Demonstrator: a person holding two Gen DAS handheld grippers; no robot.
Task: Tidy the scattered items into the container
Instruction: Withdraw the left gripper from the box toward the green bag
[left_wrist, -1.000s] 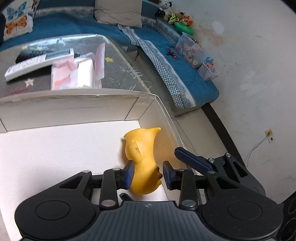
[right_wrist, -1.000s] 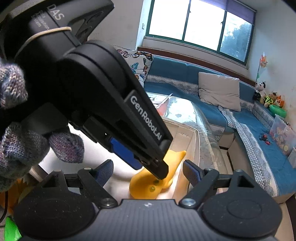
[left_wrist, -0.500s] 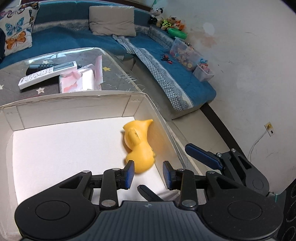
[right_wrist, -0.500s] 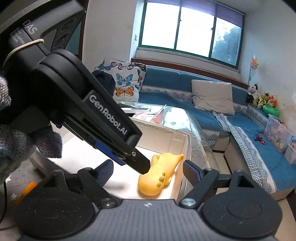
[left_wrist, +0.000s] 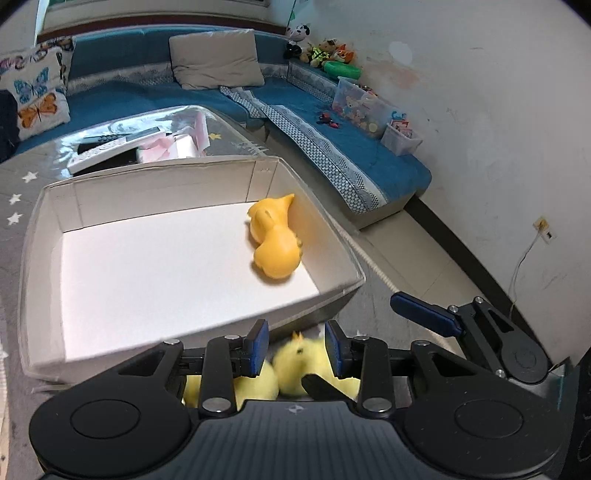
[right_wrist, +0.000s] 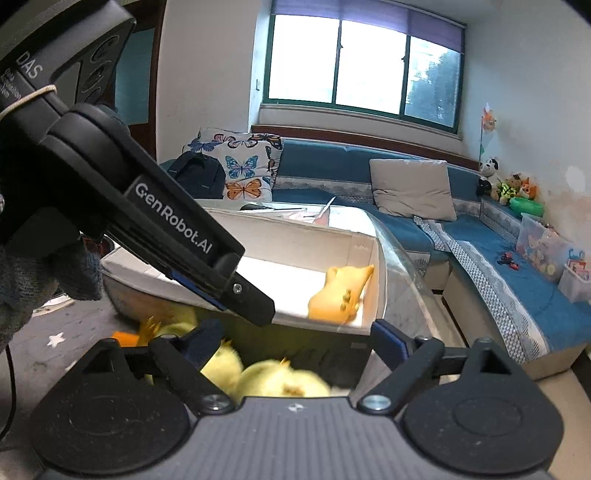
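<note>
Lying on its side inside the white cardboard box (left_wrist: 44, 236), against the right wall near the far right corner: one orange-yellow rubber toy (left_wrist: 275, 243), smooth, glossy, pointed end toward the far wall, small bumps showing in the right wrist view (right_wrist: 341, 291).

Change from a second ago: the left tool (left_wrist: 295, 347), then set around that toy on the box floor, has drawn back over the near rim; the toy stays where it was left. The box, earlier only partly in frame, now shows all four walls.

Left tool: blue-padded fingers (left_wrist: 258, 345) parted by a moderate gap, holding nothing; it sits above pale yellow fluffy chick toys (left_wrist: 303, 365) on the table (left_wrist: 14, 184) just outside the box's near wall, blurred.

Right tool (right_wrist: 295, 339): spread wide, holding nothing, over the same chick toys (right_wrist: 280, 380), with a small orange piece (right_wrist: 123, 338) to their left.

Also present: remote control (left_wrist: 110, 153) and pink-and-white packet (left_wrist: 173, 146) on the table beyond the box; blue sofa (left_wrist: 369, 147) with grey cushion (left_wrist: 216, 62).
</note>
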